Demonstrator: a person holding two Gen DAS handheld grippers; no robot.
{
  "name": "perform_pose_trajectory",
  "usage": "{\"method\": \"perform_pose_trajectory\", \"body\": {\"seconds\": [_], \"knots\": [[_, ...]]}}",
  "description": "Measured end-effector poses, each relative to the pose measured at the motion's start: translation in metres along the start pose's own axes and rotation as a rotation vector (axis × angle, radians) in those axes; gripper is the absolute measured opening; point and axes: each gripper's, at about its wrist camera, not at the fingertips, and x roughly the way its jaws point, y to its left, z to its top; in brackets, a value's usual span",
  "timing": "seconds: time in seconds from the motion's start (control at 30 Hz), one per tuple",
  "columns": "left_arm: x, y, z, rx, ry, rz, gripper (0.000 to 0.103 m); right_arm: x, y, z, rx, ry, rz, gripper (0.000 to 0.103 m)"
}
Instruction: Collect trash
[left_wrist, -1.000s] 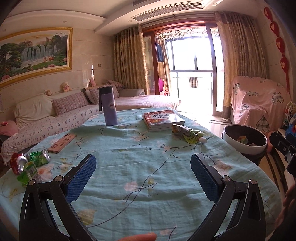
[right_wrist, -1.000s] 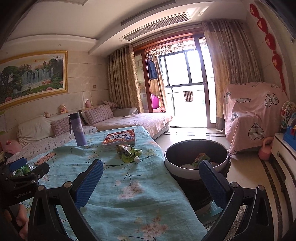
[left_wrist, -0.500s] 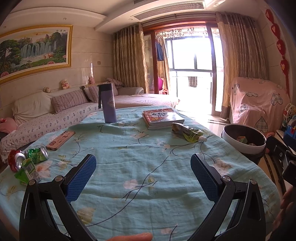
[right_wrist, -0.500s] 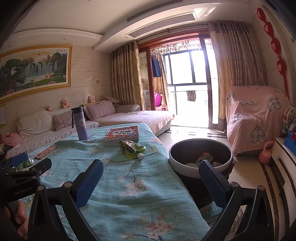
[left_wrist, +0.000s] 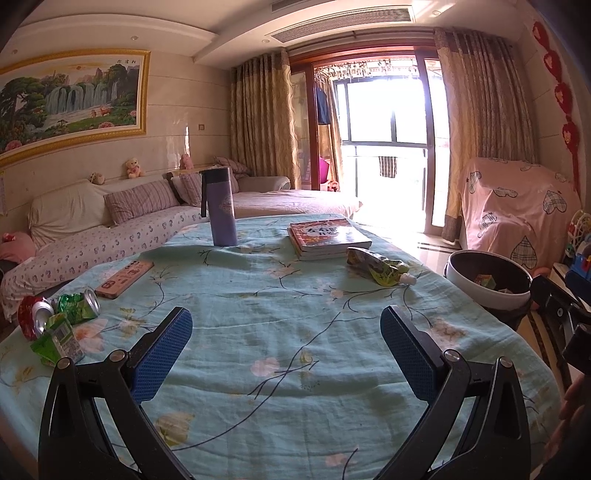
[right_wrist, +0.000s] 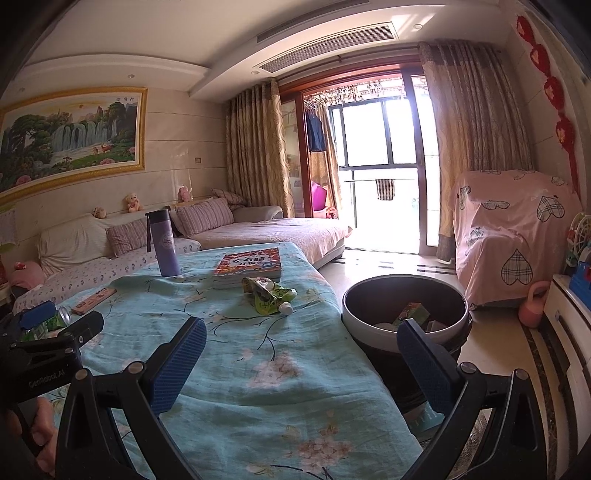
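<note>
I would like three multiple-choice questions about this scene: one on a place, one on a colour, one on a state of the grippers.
1. Where does the green spouted pouch lie?
A. inside the bin
B. on the cloth just in front of the books
C. beside the crushed cans

2. What colour is the upright bottle's body?
A. purple
B. red
C. white

3. How do the two grippers stand?
A. both open, holding nothing
B. left shut on a can
C. right shut on the pouch

Answers:
1 B: the pouch lies by the books, outside the bin.
2 A: the bottle is purple.
3 A: the left gripper and right gripper have fingers wide apart.
</note>
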Motion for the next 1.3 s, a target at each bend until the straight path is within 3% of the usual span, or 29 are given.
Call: {"method": "perform_pose_trajectory", "body": {"seconds": [1.3], "knots": [[0.0021,0.0036,-0.0029,0.0,0.013,-0.014,0.103,0.0003,0.0033,-0.0008,0.003,0.004,0.019,0.103]]}}
